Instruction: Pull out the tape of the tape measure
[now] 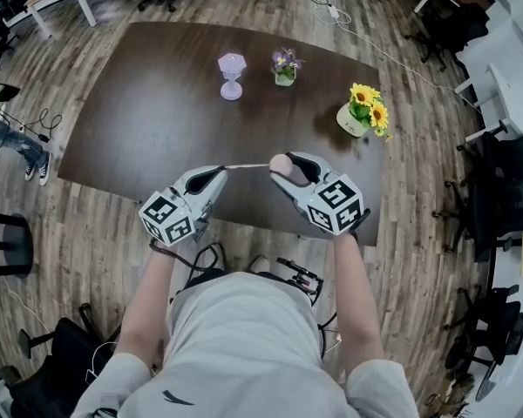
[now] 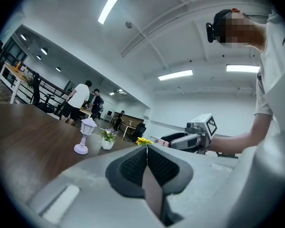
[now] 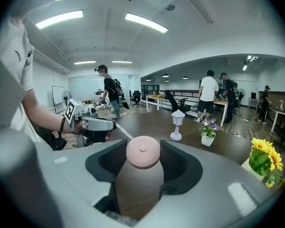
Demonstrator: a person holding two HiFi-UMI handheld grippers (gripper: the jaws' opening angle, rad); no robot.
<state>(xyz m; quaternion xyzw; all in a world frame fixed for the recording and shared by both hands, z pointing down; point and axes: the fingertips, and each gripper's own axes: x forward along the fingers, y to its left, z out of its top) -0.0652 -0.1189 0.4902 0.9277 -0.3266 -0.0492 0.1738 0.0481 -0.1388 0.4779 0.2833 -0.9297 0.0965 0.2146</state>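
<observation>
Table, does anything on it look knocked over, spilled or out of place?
Nothing stands out. On the table, the lilac lantern ornament, the purple flower pot and the sunflower pot all stand upright, and no spill or damage is visible.

The tape measure (image 3: 143, 152) is pale pink, its tape (image 1: 246, 165) whitish, and the table (image 1: 139, 129) dark brown. The left gripper (image 1: 221, 171) and right gripper (image 1: 286, 167) are pale grey with black-and-white square markers. On the far side are a lilac lantern (image 1: 232, 75) and purple flowers (image 1: 285, 59), with yellow sunflowers (image 1: 368, 104) to the right.
</observation>
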